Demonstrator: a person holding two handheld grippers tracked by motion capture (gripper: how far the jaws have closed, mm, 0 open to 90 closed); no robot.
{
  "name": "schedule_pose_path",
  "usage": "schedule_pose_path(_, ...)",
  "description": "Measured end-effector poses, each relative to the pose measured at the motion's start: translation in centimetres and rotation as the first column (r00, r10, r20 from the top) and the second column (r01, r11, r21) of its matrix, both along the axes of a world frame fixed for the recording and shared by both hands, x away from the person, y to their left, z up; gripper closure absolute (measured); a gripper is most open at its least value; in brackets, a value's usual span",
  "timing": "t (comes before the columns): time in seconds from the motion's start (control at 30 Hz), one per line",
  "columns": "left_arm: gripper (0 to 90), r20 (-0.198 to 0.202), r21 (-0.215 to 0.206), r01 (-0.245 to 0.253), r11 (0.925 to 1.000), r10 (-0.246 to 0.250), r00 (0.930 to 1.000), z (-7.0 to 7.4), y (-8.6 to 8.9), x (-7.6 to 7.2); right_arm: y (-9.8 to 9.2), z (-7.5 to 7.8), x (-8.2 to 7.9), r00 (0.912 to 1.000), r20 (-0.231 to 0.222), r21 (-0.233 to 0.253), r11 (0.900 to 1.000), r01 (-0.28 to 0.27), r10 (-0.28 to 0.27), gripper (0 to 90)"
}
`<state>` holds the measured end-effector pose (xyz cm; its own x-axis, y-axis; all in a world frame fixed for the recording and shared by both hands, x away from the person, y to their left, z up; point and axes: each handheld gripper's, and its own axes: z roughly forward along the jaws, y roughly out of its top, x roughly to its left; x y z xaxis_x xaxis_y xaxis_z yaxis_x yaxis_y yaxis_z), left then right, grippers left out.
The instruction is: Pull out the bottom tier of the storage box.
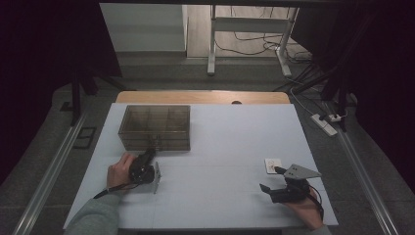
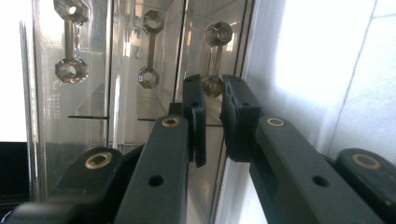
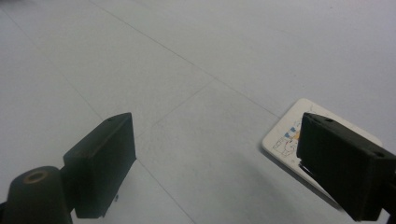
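**Left jaws at the box latch, right jaws wide over the card**

High view sets the table (image 1: 210,132) out plainly: the clear box (image 1: 154,127) stands near the far left corner of the white surface, its long front wall facing me. My left gripper (image 1: 151,149) lies on its side just in front of that wall, my left hand (image 1: 120,172) wrapped around its body, the jaws pointing at the box's front edge.

From the left gripper view (image 2: 212,100), my jaws stand nearly closed, a narrow gap between the pads. A small brass-coloured latch piece (image 2: 214,84) on the box wall sits right at that gap, at the pad tips. I cannot tell whether the pads actually press on it or merely frame it. Two more such pieces show farther along the clear wall (image 2: 93,107), but those may be reflections; I cannot say which.

My right gripper (image 1: 273,180) rests near the near right corner of the surface, held by my right hand (image 1: 306,210). Its jaws are spread wide and grip nothing. A small white card (image 1: 272,165) with a printed drawing lies flat on the surface just beyond it; in the right gripper view (image 3: 212,154) the card (image 3: 289,133) sits partly under the right-hand jaw, with bare surface between the two pads.
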<state>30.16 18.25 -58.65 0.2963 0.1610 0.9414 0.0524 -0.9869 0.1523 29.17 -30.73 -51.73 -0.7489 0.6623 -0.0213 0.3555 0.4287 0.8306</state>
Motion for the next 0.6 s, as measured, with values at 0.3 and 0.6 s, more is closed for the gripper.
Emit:
schedule_pose_path(0.3,80.0,-0.005,-0.002,0.001,1.0000,-0.001,1.0000,-0.06,0.03,-0.07,-0.01,-0.01,0.01,1.0000,0.000,0.000,1.000,0.001,-0.001,11.5)
schedule_pose_path(0.6,89.5,0.010,-0.017,0.016,0.9997,-0.016,0.9998,0.16,0.05,-0.45,-0.04,0.00,0.00,1.0000,0.000,-0.002,1.000,0.001,-0.001,11.5)
